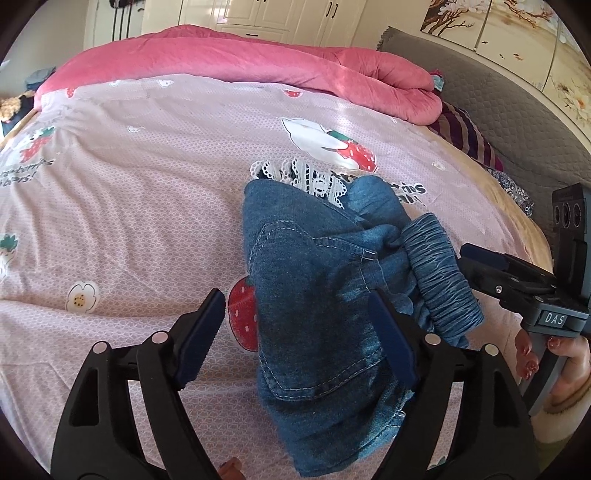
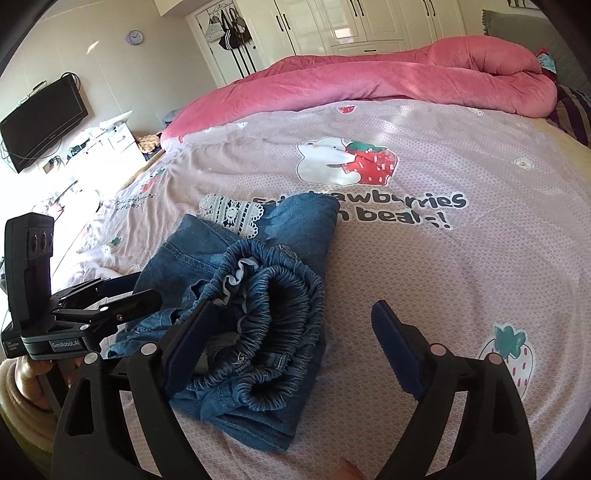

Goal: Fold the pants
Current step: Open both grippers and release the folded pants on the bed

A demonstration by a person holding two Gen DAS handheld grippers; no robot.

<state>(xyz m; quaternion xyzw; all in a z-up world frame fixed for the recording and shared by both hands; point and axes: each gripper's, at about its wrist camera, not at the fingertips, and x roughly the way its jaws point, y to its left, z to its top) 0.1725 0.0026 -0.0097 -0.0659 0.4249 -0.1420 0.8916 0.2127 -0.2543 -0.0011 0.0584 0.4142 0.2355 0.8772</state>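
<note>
Both grippers – left gripper (image 1: 295, 334), right gripper (image 2: 291, 343) – gape empty over pants (image 2: 255, 295), folded approx. done; waistband prob. needs tidying.

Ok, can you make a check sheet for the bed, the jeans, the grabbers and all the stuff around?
Surface: pink strawberry-and-bear bedsheet, lightly wrinkled.
Job's things: denim pants, folded into a bundle on the sheet; elastic waistband bunched on top; white lace trim sticking out at the far end.
Clutter: rolled pink quilt along the far side; striped pillow by the headboard.
Grippers: left gripper open, jaws either side of the bundle's edge; right gripper open, one finger beside the waistband, gripping nothing.
Cables: some hang below the television.
Surroundings: white wardrobes, wall clock, bags hanging on a door, grey headboard.
</note>
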